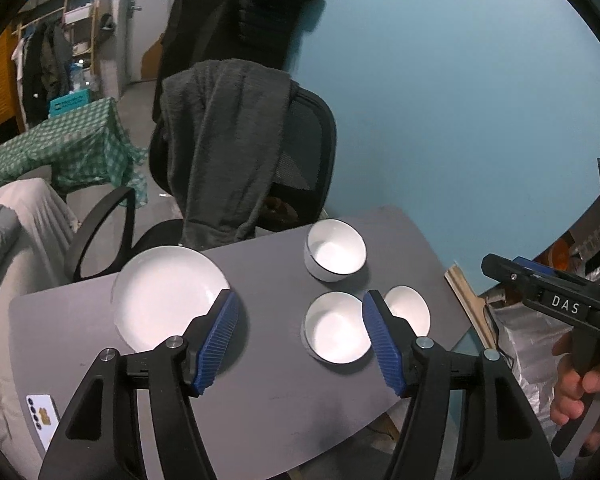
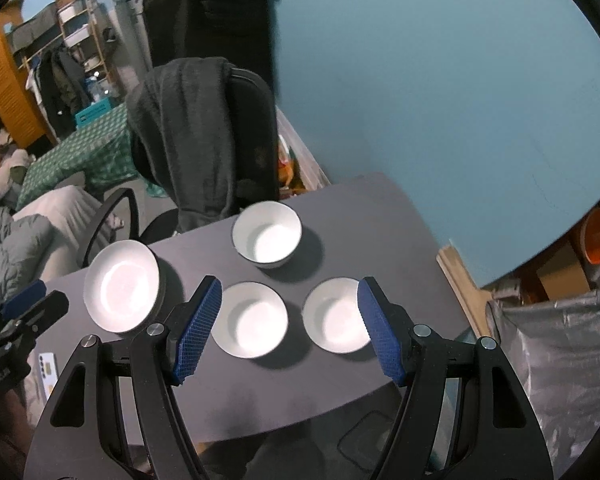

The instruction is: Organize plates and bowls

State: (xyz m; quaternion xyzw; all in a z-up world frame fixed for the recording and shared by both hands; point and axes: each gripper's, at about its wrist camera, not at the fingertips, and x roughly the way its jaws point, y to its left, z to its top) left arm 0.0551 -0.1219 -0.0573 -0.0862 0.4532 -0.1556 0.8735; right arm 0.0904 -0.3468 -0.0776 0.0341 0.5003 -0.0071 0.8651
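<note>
A: Through the left wrist view, we see our left tongs spread wide and holding nothing, above the grey tabletop. The white plate lies left, three white bowls right.

B: Through the right wrist view, our right tongs gape wide too, hovering over the two nearer bowls; the far bowl sits near the draped chair.

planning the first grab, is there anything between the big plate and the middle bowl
No. In the right wrist view, only bare grey table separates the plate from the middle bowl, with the right gripper's left finger overlapping that gap.
</note>
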